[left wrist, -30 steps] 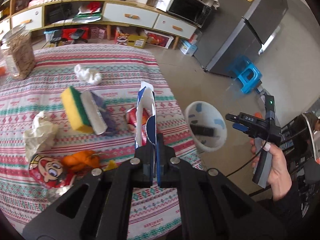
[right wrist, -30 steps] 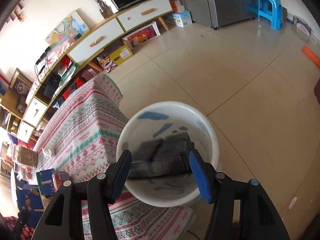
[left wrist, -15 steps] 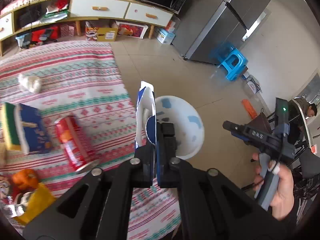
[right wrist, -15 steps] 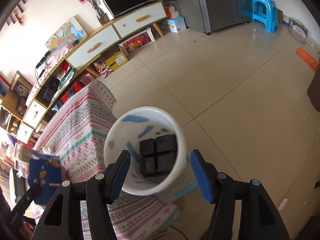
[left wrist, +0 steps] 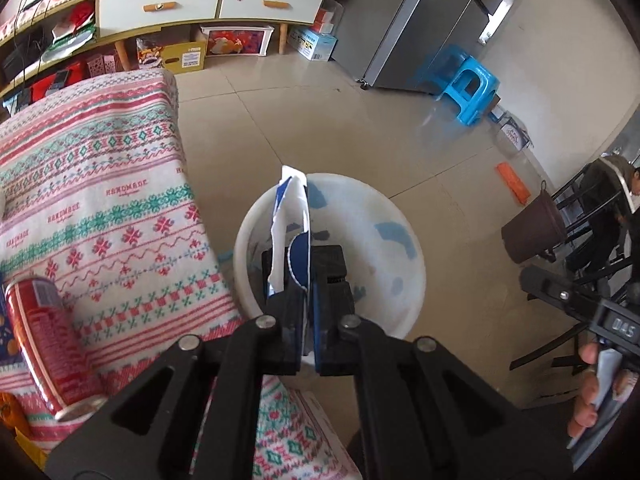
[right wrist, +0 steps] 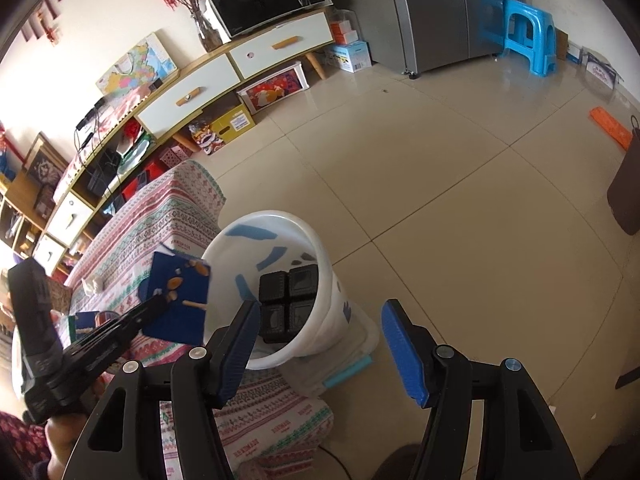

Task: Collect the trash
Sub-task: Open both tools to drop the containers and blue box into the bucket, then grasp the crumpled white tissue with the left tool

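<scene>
Flattened blue carton held over the white bin

The left gripper (left wrist: pixel 306 320) pinches a flat blue-and-white cardboard carton (left wrist: pixel 294 226) upright above the round white plastic bin (left wrist: pixel 404 280) holding a black ridged tray (right wrist: pixel 288 300); the right gripper (right wrist: pixel 320 344) is spread, empty. The woven tablecloth (left wrist: pixel 100 184) reads "HANDMADE"; a red can (left wrist: pixel 44 344) lies near-left.

Table (left wrist: pixel 104 200), patterned cloth hanging over its edges: red can (left wrist: pixel 44 340) lying on its side near the near edge; white crumpled tissue (right wrist: pixel 93 285) sitting farther in. Tiled floor (right wrist: pixel 460 184): white bucket (right wrist: pixel 320 280) standing against the table's corner; blue stool (right wrist: pixel 528 36) standing well apart.
</scene>
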Demonstrator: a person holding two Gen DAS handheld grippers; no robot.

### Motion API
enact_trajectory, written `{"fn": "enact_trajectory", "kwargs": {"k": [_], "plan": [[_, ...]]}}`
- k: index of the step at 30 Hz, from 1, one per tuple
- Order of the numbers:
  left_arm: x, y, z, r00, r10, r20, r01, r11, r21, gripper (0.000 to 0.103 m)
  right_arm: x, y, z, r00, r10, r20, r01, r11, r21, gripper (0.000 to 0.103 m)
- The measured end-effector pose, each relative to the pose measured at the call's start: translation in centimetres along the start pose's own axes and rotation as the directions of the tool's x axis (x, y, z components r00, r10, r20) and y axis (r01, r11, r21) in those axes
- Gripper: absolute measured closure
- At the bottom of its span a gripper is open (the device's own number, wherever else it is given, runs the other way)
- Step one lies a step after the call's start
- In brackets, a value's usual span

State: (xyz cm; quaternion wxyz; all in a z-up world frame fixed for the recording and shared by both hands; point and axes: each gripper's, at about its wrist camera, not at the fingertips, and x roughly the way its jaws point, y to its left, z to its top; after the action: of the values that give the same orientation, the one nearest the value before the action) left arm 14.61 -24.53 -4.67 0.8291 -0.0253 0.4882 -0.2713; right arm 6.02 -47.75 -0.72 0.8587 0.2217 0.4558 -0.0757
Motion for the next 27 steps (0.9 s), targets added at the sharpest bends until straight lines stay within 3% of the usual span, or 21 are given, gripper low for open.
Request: {"fn": "enact_trajectory", "kwargs": {"k": [1, 3, 5, 8, 11, 23, 27], "plan": [[0.1, 0.1, 0.1, 1.0, 0.02, 0.003, -0.02, 1.0, 0.006, 0.099, 0.0, 0.2, 0.0, 1.0, 0.004, 0.0, -0.004, 1.0, -0.004, 0.038], [0.3, 0.4, 0.1, 1.0, 0.03, -0.006, -0.03, 1.0, -0.004, 0.072, -0.2, 0.4, 0.1, 1.0, 0.015, 0.002, -0.015, 1.0, -0.011, 0.038], [-0.2, 0.8, 0.0, 0.999, 0.043, 0.001, -0.043, 0.999, -0.024, 0.055, -0.2, 0.5, 0.2, 1.0, 0.019, 0.006, -0.019, 1.0, -0.014, 0.038], [-1.1, 1.3, 0.0, 0.998, 0.061, 0.007, -0.061, 0.998, -0.023, 0.051, -0.2, 0.5, 0.3, 1.0, 0.015, 0.009, -0.015, 1.0, -0.02, 0.037], [-2.0, 2.0, 0.0, 0.997, 0.075, 0.013, -0.075, 0.997, -0.032, 0.035, -0.1, 0.7, 0.2, 1.0, 0.007, 0.006, -0.007, 1.0, -0.027, 0.036], [-6.1, 5.1, -0.3, 0.997, 0.08, -0.005, -0.081, 0.995, -0.065, 0.025, 0.4, 1.8, 0.0, 1.0, -0.01, -0.015, 0.009, 0.999, -0.051, 0.032], [-8.7, 6.7, -1.1, 0.993, 0.121, 0.01, -0.12, 0.991, -0.064, 0.02, 0.8, 2.8, -0.2, 0.999, -0.02, -0.025, 0.018, 0.997, -0.081, 0.028]]}}
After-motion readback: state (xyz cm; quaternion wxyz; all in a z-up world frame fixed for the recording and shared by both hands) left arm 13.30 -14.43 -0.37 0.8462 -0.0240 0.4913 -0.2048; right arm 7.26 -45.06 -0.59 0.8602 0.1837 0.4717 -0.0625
